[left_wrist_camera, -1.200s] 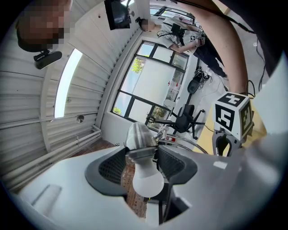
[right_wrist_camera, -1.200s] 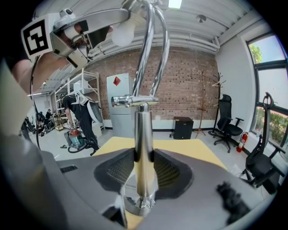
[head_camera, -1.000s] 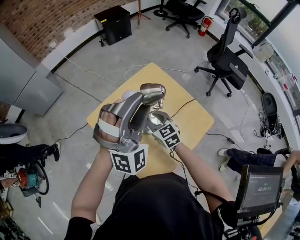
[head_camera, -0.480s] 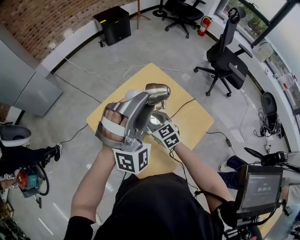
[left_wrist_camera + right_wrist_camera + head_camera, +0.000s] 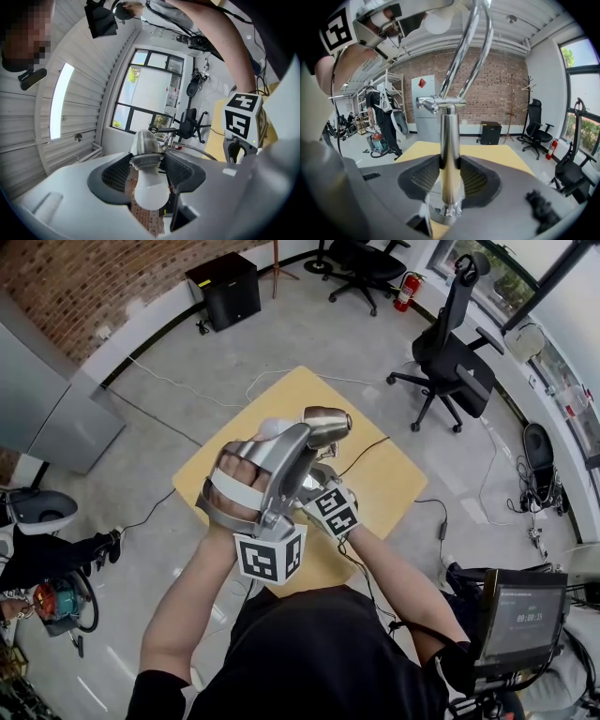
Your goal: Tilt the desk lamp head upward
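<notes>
The chrome desk lamp stands on the yellow table (image 5: pixel 384 474). My left gripper (image 5: pixel 314 434) is shut on the lamp head (image 5: pixel 327 420), just behind its white bulb (image 5: pixel 273 427). In the left gripper view the pads (image 5: pixel 177 168) clamp the chrome socket (image 5: pixel 145 144), and the bulb (image 5: pixel 151 190) points back at the camera. My right gripper (image 5: pixel 313 486), with its marker cube (image 5: pixel 335 512), sits lower and is partly hidden. In the right gripper view its jaws (image 5: pixel 450 173) are shut on the lamp's upright post (image 5: pixel 450 140) above the round base (image 5: pixel 444 214).
The lamp's cord (image 5: pixel 370 451) runs off the table's right side. Office chairs (image 5: pixel 459 352) stand beyond the table, with a black cabinet (image 5: pixel 228 287) by the brick wall. A screen (image 5: pixel 520 620) is at lower right, and a person's legs (image 5: pixel 56 549) are at left.
The lamp head has shifted right and slightly up in the head view, and my left gripper has rolled with it. The right gripper has stayed on the post.
</notes>
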A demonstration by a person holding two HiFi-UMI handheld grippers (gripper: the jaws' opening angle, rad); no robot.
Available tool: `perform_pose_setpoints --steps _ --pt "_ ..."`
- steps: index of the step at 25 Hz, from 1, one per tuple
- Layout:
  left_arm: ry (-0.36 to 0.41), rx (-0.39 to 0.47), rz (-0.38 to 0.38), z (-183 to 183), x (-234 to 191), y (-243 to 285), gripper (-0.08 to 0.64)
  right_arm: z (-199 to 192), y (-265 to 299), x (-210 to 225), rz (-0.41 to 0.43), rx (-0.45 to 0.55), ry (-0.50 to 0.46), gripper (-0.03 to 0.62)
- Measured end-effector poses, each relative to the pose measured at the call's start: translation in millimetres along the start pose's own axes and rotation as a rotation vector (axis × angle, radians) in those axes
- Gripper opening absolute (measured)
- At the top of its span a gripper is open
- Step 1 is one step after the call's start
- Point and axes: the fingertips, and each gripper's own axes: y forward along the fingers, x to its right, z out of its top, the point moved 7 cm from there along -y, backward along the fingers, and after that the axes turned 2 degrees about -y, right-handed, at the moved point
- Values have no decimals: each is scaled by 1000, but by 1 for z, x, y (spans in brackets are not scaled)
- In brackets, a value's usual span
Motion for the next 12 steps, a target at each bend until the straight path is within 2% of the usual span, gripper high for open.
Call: perform_pose_setpoints --steps 12 --pt "7 31 -5 5 6 6 235 -3 2 0 3 -4 -3 138"
